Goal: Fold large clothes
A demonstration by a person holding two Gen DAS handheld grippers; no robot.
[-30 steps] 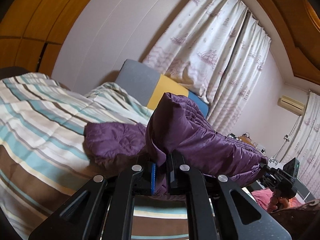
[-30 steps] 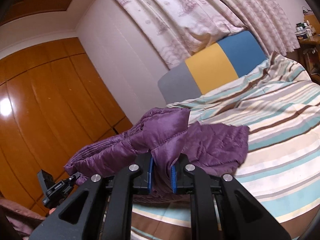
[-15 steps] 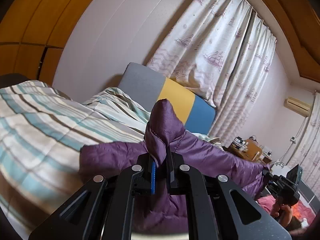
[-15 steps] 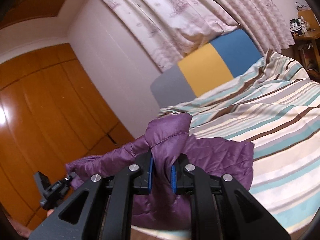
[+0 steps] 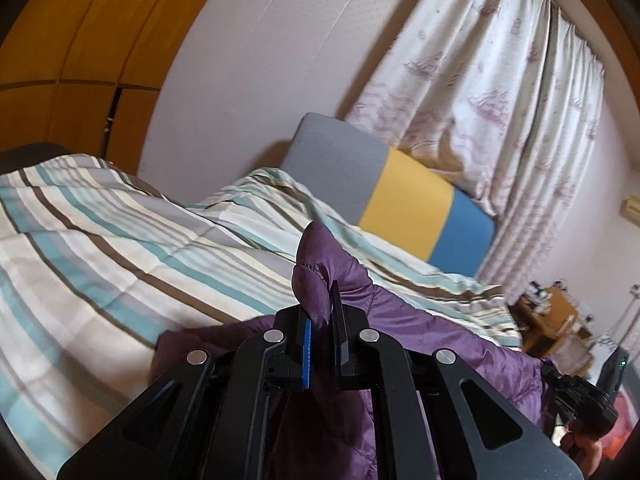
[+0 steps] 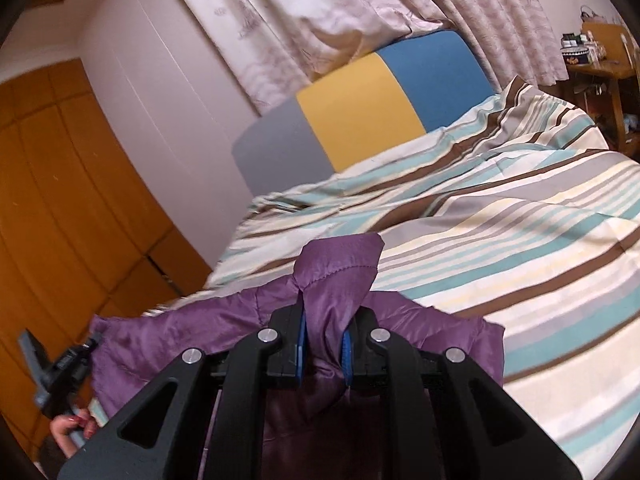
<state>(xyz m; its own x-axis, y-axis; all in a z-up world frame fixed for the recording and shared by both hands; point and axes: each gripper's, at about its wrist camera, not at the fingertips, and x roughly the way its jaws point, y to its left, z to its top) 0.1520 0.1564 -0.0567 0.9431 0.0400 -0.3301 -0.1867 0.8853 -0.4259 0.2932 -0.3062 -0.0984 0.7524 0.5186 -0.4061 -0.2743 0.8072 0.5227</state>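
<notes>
A purple quilted jacket hangs stretched between my two grippers over the striped bed. My left gripper is shut on one bunched edge of it, with a fold of cloth sticking up between the fingers. My right gripper is shut on the other bunched edge of the jacket. The other gripper shows at the far right of the left wrist view and at the far left of the right wrist view. The jacket's lower part is hidden below the fingers.
The bed carries a striped duvet in teal, brown and cream, also seen in the right wrist view. A grey, yellow and blue headboard cushion stands against patterned curtains. Wooden wardrobe doors stand at the left. A cluttered wooden side table stands by the bed.
Both grippers have lifted and pulled the jacket back, off the duvet. The heaped cloth has drawn out into a flatter span between them. Both stay shut.
</notes>
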